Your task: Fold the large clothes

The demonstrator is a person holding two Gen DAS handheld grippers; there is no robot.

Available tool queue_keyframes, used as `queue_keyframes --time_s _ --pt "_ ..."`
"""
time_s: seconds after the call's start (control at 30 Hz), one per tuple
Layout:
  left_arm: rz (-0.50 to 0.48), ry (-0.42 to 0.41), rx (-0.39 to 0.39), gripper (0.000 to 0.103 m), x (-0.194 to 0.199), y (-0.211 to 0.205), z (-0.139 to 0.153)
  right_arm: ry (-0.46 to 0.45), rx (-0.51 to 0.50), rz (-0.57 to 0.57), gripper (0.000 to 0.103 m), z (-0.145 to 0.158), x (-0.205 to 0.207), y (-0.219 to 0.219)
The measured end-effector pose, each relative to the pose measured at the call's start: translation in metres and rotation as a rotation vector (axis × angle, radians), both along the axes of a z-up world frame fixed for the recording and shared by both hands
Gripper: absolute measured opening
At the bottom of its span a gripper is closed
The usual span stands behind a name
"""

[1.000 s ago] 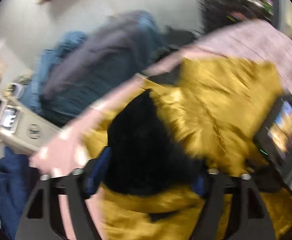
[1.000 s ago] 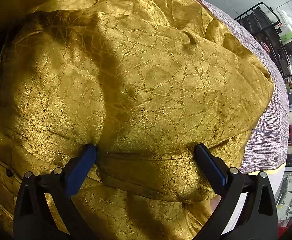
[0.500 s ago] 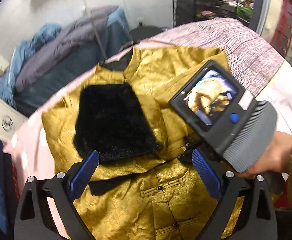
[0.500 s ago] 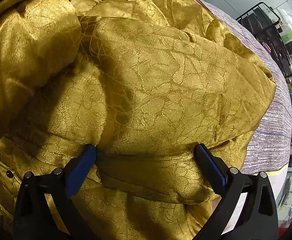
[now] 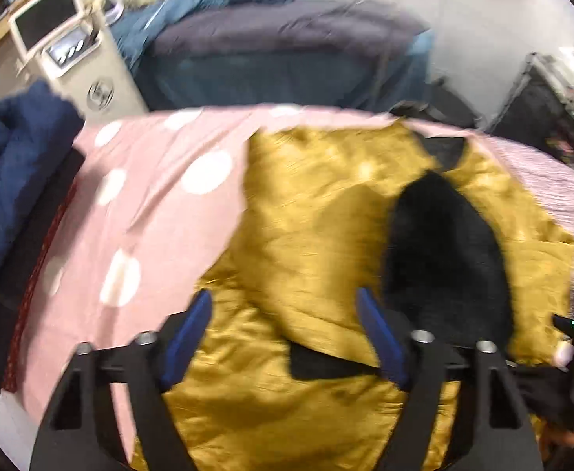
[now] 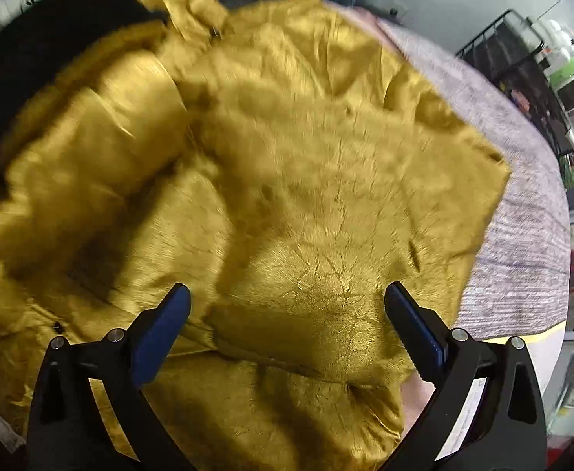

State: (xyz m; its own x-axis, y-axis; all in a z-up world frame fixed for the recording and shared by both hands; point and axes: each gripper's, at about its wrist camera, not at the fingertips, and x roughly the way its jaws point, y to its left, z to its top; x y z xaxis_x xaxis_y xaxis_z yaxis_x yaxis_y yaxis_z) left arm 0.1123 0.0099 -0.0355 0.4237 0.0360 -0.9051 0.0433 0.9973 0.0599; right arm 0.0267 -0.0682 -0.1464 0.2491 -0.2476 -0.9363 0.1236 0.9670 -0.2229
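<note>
Since a moment ago, the left claw (image 5: 283, 337) has swung over to the left side of the gold jacket (image 5: 326, 212), and the right claw (image 6: 287, 325) has lifted a little off the cloth. The left claw's jaws are closing, but nothing is between them yet; gold cloth just lies under them. The right claw is wide open and holds nothing.

The jacket lies on the bed, on the pink dotted sheet (image 5: 149, 204), near its right edge. One side is already folded in, so the black furry lining (image 5: 444, 259) shows on top.

This looks like the folding-in step. Next, the left claw should pinch the jacket's left edge and bring it over the middle. Farther back, blue and grey bedding (image 5: 279, 39) is piled up.
</note>
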Motion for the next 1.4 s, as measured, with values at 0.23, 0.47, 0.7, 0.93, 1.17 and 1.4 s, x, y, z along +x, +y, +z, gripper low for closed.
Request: queue_keyframes --time_s 0.23,0.47,0.7,0.93,1.17,1.4 --pt "-0.169 0.185 0.053 0.036 0.032 -0.048 -0.049 -0.022 0.007 0.086 0.097 0.026 -0.021 0.015" --pt "-0.394 0.088 0.041 0.044 -0.002 -0.143 -0.017 -0.008 0.017 -0.06 0.098 0.025 -0.04 -0.011" --pt "-0.505 0.124 -0.021 0.064 -0.024 -0.176 -0.023 0.01 0.028 -0.258 0.098 0.027 -0.05 -0.059" --pt "-0.22 0.196 -0.031 0.064 -0.016 -0.084 -0.048 0.007 -0.028 -0.294 0.097 0.04 -0.047 -0.06" --pt "0.024 0.252 -0.015 0.067 -0.023 0.025 -0.064 0.221 0.188 -0.337 0.097 0.012 -0.081 -0.074" --pt "0.11 0.275 -0.028 0.067 -0.029 0.054 -0.071 -0.021 0.372 -0.239 0.098 0.05 -0.111 -0.067"
